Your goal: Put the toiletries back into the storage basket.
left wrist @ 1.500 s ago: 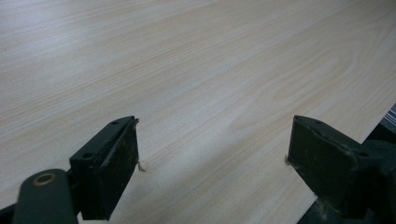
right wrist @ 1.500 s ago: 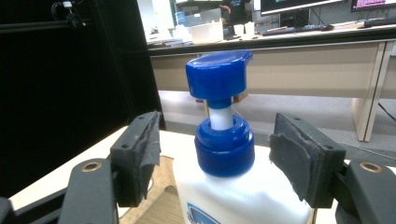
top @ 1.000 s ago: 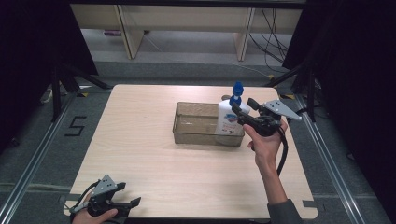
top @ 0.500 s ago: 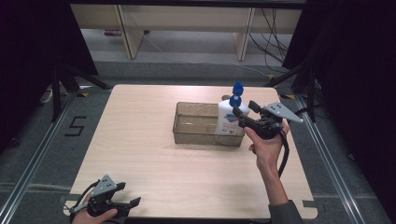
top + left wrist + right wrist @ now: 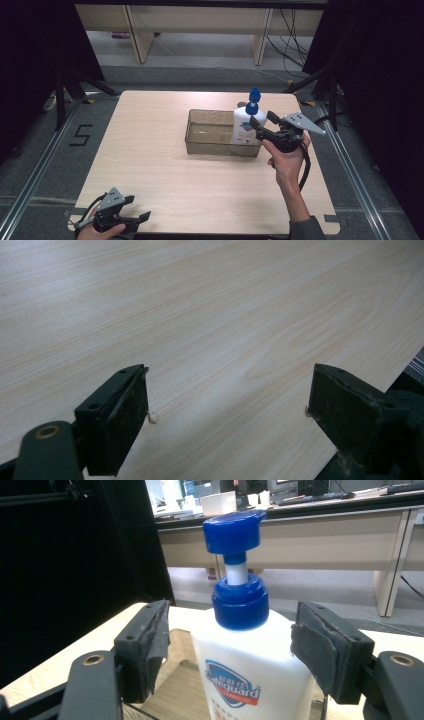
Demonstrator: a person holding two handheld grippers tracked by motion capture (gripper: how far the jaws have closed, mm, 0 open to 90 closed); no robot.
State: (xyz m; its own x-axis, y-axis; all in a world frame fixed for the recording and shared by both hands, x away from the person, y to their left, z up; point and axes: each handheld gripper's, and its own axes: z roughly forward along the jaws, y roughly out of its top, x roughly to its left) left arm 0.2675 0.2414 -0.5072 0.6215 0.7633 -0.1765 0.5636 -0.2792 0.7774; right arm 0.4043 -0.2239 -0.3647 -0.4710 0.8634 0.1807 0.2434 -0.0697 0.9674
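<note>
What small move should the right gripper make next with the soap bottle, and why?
Probably close the jaws. In the right gripper view the right gripper is open, a pad on each side of the soap bottle with gaps left. The bottle stands upright in the clear bin; the left gripper idles open at the table's near edge.

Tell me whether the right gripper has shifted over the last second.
Barely. In the high view the right gripper has backed off slightly from the soap bottle in the clear tray, toward the table's right edge; jaws open either side of the bottle.
</note>
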